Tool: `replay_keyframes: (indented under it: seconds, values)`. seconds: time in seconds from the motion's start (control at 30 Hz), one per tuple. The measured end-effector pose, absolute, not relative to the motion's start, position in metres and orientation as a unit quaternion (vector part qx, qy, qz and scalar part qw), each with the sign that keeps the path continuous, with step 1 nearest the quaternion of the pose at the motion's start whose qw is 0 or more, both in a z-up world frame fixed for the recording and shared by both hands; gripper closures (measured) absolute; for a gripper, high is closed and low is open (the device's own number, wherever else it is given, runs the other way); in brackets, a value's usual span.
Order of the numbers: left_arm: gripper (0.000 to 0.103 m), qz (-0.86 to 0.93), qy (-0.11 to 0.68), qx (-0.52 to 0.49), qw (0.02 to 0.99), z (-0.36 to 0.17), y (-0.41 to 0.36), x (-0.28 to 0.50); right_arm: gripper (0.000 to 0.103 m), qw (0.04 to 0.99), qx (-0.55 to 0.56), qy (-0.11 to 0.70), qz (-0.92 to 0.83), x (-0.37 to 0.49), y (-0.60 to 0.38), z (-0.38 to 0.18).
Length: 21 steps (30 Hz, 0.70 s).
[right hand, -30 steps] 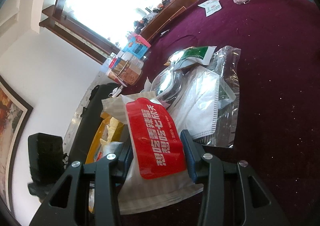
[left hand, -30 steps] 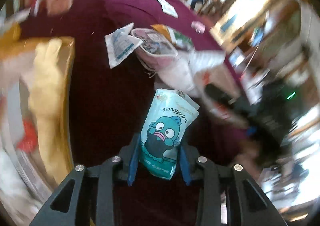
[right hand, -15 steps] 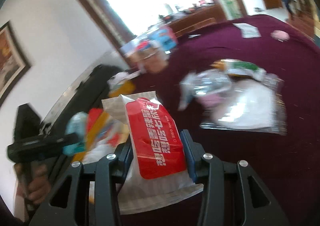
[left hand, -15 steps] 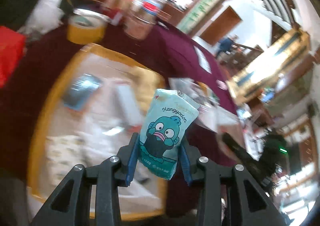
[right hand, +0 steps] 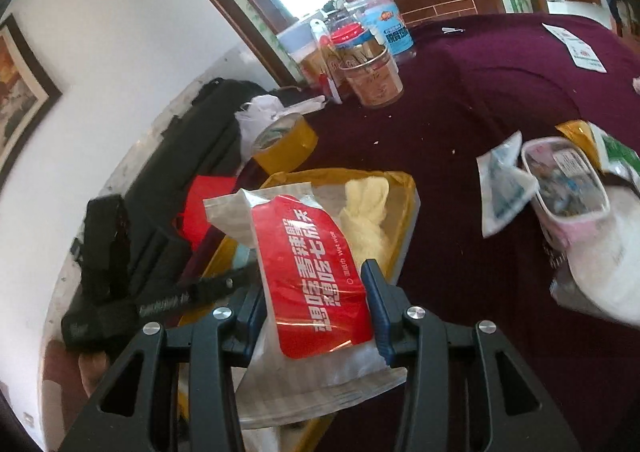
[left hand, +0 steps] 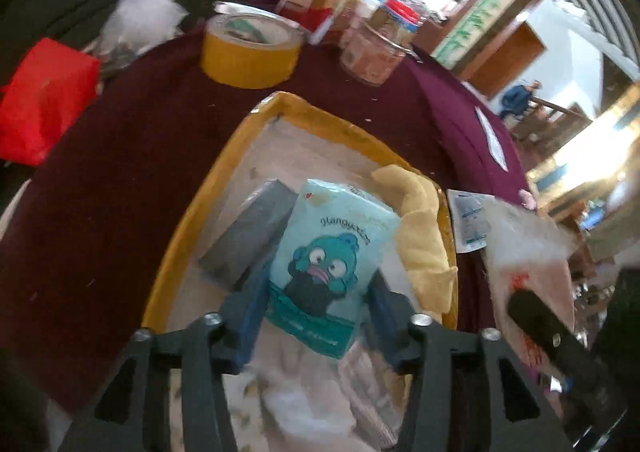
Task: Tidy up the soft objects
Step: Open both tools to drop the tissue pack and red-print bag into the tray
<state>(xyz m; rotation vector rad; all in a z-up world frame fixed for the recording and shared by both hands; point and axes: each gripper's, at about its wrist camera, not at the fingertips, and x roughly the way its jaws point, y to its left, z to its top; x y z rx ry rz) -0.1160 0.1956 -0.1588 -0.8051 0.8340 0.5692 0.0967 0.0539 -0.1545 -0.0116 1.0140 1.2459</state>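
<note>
While the left tongs (left hand: 316, 312) hang above the yellow-rimmed tray (left hand: 188, 228), their jaws are opening, with the teal tissue pack (left hand: 328, 272) bearing a cartoon fish face between the blue pads (left hand: 250, 316); a gap shows beside the pack on its right flank, and contact on the left flank cannot be told through the blur; the pack stands upright over the tray interior, just in front of a grey packet (left hand: 248, 232) and beside a pale yellow cloth (left hand: 420, 236) that lies along the tray's right wall; white soft items (left hand: 304, 392) fill the near end of the tray; the right tongs (right hand: 318, 308) pinch a red-labelled wet wipe pack (right hand: 316, 276) at its lower half, both blue pads pressed to its sides, the pack tilted and held over the near corner of the same tray (right hand: 404, 187); the yellow cloth (right hand: 366, 215) is visible in the tray behind it; on the maroon surface (right hand: 460, 123) beyond stand a roll of yellow tape (right hand: 286, 141) and a clear jar (right hand: 374, 77); to the right, well apart from the tray, lies a loose heap of pouches and bags (right hand: 568, 187); a red bag (left hand: 44, 103) sits at the surface's left edge.
</note>
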Motion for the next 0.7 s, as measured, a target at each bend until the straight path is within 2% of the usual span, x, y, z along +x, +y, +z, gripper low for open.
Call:
replay_keyframes:
  seconds: [0.03, 0.1, 0.33, 0.43, 0.53, 0.63, 0.7]
  values:
    - [0.045, 0.253, 0.385, -0.375, 0.804, -0.163, 0.199, -0.114, 0.059, 0.695, -0.009, 0.455, 0.556, 0.099, 0.061, -0.155]
    - [0.035, 0.238, 0.389, -0.393, 0.799, -0.169, 0.203, -0.116, 0.058, 0.699, -0.020, 0.455, 0.552, 0.102, 0.075, -0.156]
    - [0.024, 0.195, 0.341, -0.406, 0.825, -0.149, 0.196, -0.150, 0.058, 0.711, -0.051, 0.453, 0.536, 0.104, 0.117, -0.162]
    - [0.024, 0.188, 0.329, -0.405, 0.832, -0.144, 0.191, -0.165, 0.042, 0.724, -0.106, 0.440, 0.520, 0.100, 0.140, -0.171]
    - [0.024, 0.183, 0.328, -0.408, 0.832, -0.144, 0.186, -0.172, 0.042, 0.723, -0.096, 0.443, 0.522, 0.100, 0.136, -0.176]
    - [0.024, 0.174, 0.324, -0.408, 0.836, -0.142, 0.181, -0.174, 0.033, 0.730, -0.062, 0.419, 0.537, 0.097, 0.108, -0.160]
    - [0.023, 0.170, 0.318, -0.409, 0.838, -0.140, 0.176, -0.176, 0.031, 0.733, -0.037, 0.406, 0.544, 0.097, 0.085, -0.150]
